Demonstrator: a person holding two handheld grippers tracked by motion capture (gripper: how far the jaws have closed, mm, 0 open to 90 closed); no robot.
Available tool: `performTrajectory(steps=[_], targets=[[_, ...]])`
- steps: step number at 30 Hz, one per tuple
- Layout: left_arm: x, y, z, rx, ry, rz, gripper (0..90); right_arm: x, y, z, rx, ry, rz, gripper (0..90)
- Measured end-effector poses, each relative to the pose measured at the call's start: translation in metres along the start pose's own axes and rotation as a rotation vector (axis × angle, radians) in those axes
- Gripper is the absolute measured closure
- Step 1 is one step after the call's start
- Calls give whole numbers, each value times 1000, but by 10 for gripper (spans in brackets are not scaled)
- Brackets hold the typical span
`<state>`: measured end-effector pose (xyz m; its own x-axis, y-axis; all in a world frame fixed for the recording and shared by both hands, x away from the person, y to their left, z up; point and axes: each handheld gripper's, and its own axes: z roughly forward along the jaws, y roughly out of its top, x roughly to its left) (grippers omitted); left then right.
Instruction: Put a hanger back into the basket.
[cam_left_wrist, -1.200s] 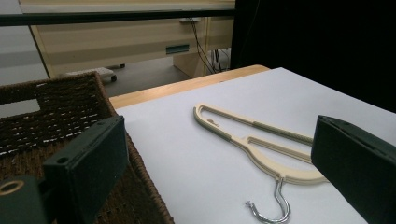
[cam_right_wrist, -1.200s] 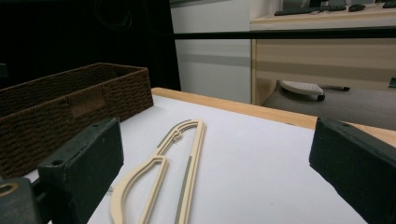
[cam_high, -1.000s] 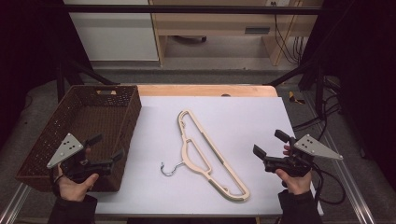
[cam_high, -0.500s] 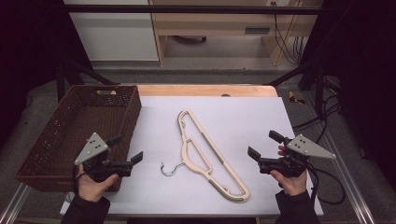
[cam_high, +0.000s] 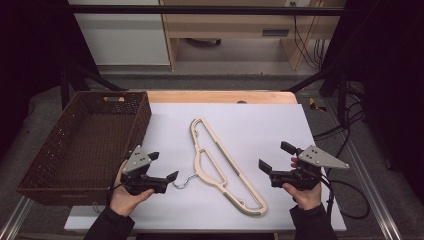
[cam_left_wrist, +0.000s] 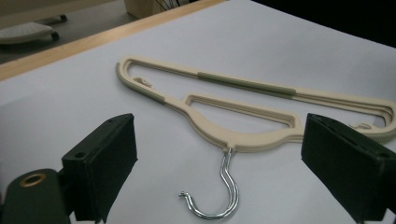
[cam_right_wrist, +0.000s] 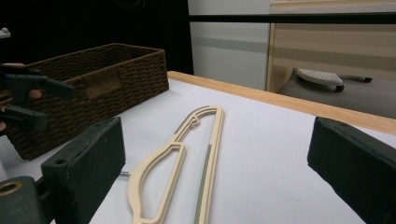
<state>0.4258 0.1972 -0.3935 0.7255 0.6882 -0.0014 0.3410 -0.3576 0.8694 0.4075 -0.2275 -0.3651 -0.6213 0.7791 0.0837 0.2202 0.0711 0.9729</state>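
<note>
Cream plastic hangers (cam_high: 225, 167), stacked as one, lie flat and aslant on the white table (cam_high: 260, 125), their metal hook (cam_high: 184, 182) pointing toward the person's left. The left gripper (cam_high: 163, 166), held in the left hand (cam_high: 127, 196), hovers just beside that hook with its jaws spread wide and nothing between them. The left gripper view looks straight along those jaws: the hook (cam_left_wrist: 215, 195) sits between them on the table, and the layered edges of the hangers (cam_left_wrist: 243, 114) show there as more than one piece, which the high view does not resolve. The right gripper (cam_high: 276, 156), in the right hand (cam_high: 302, 192), is near the hangers' lower end, apart from them, its jaws likewise spread and empty. The right gripper view shows the hangers (cam_right_wrist: 187, 158) from the side and the left gripper (cam_right_wrist: 42, 102) farther off in front of a brown wicker basket (cam_right_wrist: 102, 88). From the high view, the basket (cam_high: 55, 165) stands at the table's left edge.
</note>
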Motion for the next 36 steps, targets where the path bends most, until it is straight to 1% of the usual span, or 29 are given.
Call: performTrajectory(steps=[2, 6, 7, 8, 10, 11, 12, 15, 16, 17, 18, 20, 21, 22, 23, 25, 26, 28, 30, 33, 34, 36], targets=[[-3, 0, 8, 24, -10, 11, 125, 1, 0, 1, 1, 4, 8, 46], [-7, 0, 22, 60, -28, 25, 157, 3, -1, 4, 8, 9, 0, 46], [-7, 0, 22, 60, -28, 25, 169, 3, -1, 4, 8, 9, 0, 46], [-7, 1, 28, 74, -40, 27, 177, 4, -1, 4, 9, 11, 1, 46], [-8, 2, 33, 86, -48, 32, 191, 4, -1, 5, 14, 12, 1, 47], [-8, 2, 33, 86, -48, 32, 201, 5, -2, 5, 13, 15, 1, 47], [-8, 2, 40, 100, -56, 28, 209, 5, -2, 5, 16, 15, -4, 46], [-7, 0, 50, 130, -57, 36, 232, 6, -3, 6, 17, 17, -2, 47], [-8, -1, 53, 140, -56, 41, 246, 6, -3, 6, 19, 16, -2, 47], [-8, -1, 53, 140, -56, 41, 269, 6, -3, 6, 19, 16, -2, 47], [-7, -2, 58, 151, -60, 42, 289, 6, -3, 6, 19, 18, -2, 47], [-7, -5, 63, 155, -67, 33, 324, 6, -4, 6, 21, 19, 0, 47], [-6, -6, 65, 167, -73, 29, 345, 6, -4, 6, 23, 19, 3, 47], [-6, -6, 65, 167, -73, 29, 358, 6, -5, 7, 22, 19, 3, 47], [-6, -8, 71, 195, -73, 33, 371, 5, -5, 7, 23, 21, 3, 47], [-6, -10, 73, 202, -69, 39, 398, 5, -6, 8, 28, 23, 3, 47], [-5, -11, 76, 219, -72, 41, 415, 6, -6, 8, 29, 23, 2, 47], [-5, -14, 79, 224, -75, 32, 445, 6, -6, 9, 32, 24, 2, 47], [-3, -17, 81, 238, -69, 32, 472, 5, -7, 10, 32, 27, -1, 47], [-1, -20, 84, 248, -68, 25, 528, 6, -7, 10, 38, 28, 6, 48], [1, -23, 86, 261, -77, 18, 545, 6, -7, 11, 38, 27, 2, 48], [1, -24, 88, 270, -77, 17, 579, 7, -7, 11, 37, 29, 1, 48]])
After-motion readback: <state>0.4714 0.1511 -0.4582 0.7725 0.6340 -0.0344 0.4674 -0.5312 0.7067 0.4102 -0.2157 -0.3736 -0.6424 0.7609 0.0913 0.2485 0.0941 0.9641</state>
